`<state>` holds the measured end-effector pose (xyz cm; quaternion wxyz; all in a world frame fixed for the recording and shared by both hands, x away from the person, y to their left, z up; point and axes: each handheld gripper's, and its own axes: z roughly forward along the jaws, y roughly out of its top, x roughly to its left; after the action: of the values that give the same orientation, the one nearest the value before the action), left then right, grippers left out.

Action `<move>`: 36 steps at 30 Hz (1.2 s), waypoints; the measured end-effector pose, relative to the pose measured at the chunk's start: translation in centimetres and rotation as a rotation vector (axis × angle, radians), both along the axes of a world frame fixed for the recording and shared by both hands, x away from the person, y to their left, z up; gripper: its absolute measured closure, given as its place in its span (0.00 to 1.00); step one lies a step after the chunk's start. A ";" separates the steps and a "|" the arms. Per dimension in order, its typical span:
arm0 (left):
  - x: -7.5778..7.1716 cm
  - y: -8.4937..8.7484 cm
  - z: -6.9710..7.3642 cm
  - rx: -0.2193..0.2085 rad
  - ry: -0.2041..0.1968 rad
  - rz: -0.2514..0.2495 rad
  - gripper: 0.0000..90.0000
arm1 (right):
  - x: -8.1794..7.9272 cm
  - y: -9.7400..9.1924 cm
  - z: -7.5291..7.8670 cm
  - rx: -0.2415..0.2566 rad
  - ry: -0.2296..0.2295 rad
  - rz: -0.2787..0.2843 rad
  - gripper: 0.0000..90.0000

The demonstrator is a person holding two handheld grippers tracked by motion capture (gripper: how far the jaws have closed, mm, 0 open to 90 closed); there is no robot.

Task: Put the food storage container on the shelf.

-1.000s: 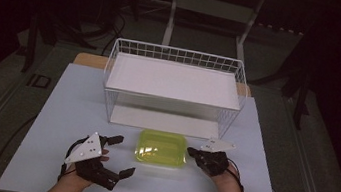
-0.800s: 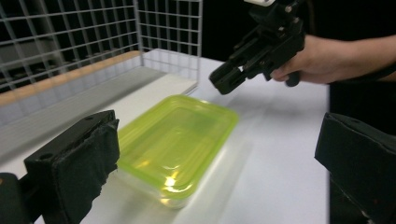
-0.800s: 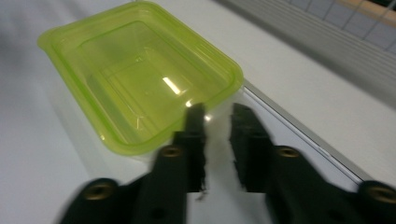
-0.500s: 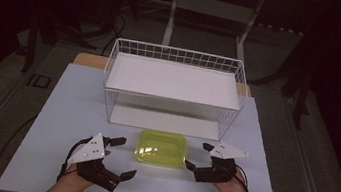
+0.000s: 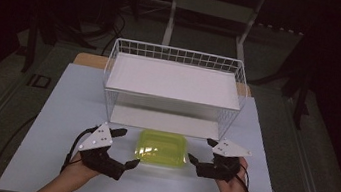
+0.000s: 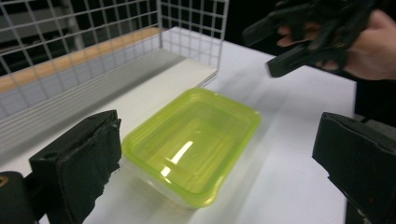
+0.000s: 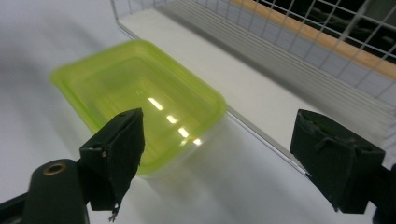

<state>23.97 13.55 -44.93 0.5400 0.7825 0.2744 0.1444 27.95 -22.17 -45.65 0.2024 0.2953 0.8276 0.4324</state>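
White table top [image 5: 65, 111] carries everything, and around it the room is dark. At the left side of the high view, the left gripper [image 5: 122, 147] is held by the person's left hand [image 5: 78, 171] low over the table, with the grey three-cornered plate [image 5: 97, 136] on top; its two black jaws stand wide apart and hold nothing, and they point toward the middle. In the left gripper view the left gripper [image 6: 215, 158] has its jaws far from each other, and the container lies between them, a little ahead. This yellow-green plastic container [image 5: 162, 148] with its lid on sits flat on the table, between the two grippers and just in front of the wire basket [image 5: 179, 57]. The basket is white, with a white shelf board inside, and it stands behind the container. At the right, the right gripper [image 5: 201, 151] is held by the right hand [image 5: 233, 183], also released, the jaws spread and empty, just beside the right edge of the container. I cannot tell if a jaw touches it. In the right gripper view the right gripper [image 7: 219, 154] is open, with the container [image 7: 140, 100] ahead of the left jaw.
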 end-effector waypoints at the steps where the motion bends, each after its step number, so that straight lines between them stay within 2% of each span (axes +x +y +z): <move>1: 0.3 0.0 0.0 -0.005 0.015 -0.010 0.02 | 0.0 0.1 0.2 0.003 -0.011 0.004 0.20; 4: 1.2 -0.2 0.0 -0.008 0.058 0.009 0.02 | 0.0 0.5 0.6 0.004 0.008 0.020 0.19; 9: 2.6 -0.7 -0.6 -0.001 0.098 0.041 0.02 | 1.0 1.1 0.3 0.076 0.119 -0.008 0.13; 10: 2.9 -0.8 -0.8 -0.008 0.116 0.040 0.03 | 1.1 1.3 0.2 0.073 0.115 -0.020 0.13; 11: 3.1 -0.9 -1.0 -0.012 0.128 0.042 0.04 | 1.3 1.6 0.0 0.062 0.131 -0.005 0.12; 13: 3.5 -1.1 -1.4 -0.002 0.146 0.049 0.04 | 1.5 2.1 -0.4 0.055 0.139 -0.007 0.12; 14: 3.9 -1.2 -1.7 -0.002 0.168 0.054 0.05 | 1.5 2.3 -0.6 0.050 0.156 -0.005 0.12; 16: 4.5 -1.4 -2.3 -0.018 0.210 0.064 0.06 | 1.7 2.9 -1.1 0.035 0.162 -0.012 0.13; 18: 5.1 -1.6 -2.9 -0.017 0.253 0.093 0.07 | 2.0 3.2 -1.6 0.042 0.197 -0.031 0.15; 20: 5.5 -1.8 -3.5 0.004 0.288 0.123 0.12 | 2.4 3.4 -2.1 0.041 0.232 -0.053 0.19; 21: 5.7 -1.9 -3.8 0.003 0.308 0.130 0.17 | 2.6 3.4 -2.4 0.036 0.248 -0.070 0.22; 23: 6.1 -1.9 -4.3 -0.003 0.365 0.158 0.18 | 2.9 3.5 -2.8 0.035 0.279 -0.092 0.25; 24: 6.2 -1.8 -4.7 -0.013 0.386 0.172 0.21 | 3.0 3.5 -2.9 0.037 0.290 -0.101 0.28; 28: 6.6 -1.6 -5.5 -0.029 0.440 0.190 0.31 | 3.1 3.6 -3.4 0.042 0.322 -0.111 0.35; 32: 6.9 -1.4 -6.5 -0.033 0.492 0.188 0.47 | 3.2 3.8 -3.7 0.055 0.355 -0.142 0.41; 34: 6.9 -1.5 -6.8 -0.026 0.510 0.175 0.53 | 3.2 3.9 -3.9 0.065 0.378 -0.145 0.42; 36: 6.8 -1.5 -6.8 -0.028 0.509 0.171 0.60 | 3.2 3.9 -4.0 0.080 0.399 -0.153 0.45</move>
<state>30.81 12.02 -51.70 0.4499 0.7601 0.4685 -0.0158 31.18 -18.30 -49.61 0.0551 0.4449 0.8086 0.3812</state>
